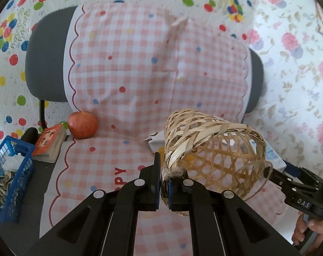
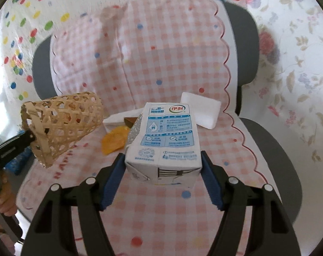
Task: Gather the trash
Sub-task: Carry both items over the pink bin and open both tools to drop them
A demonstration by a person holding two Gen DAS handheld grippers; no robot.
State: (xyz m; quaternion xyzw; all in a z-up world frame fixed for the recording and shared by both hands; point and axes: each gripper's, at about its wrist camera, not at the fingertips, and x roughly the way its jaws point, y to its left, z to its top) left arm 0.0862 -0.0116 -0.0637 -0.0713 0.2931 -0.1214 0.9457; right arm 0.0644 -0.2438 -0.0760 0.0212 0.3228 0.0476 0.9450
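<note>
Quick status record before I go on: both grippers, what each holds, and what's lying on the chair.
left gripper: shut on the basket rim, basket tipped on its side
right gripper: shut on the milk carton, fingers on both sides
carton: off the seat cloth
on seat: peel, white block, paper
seat edge: apple, small book
beside chair: blue crate with scraps
</note>
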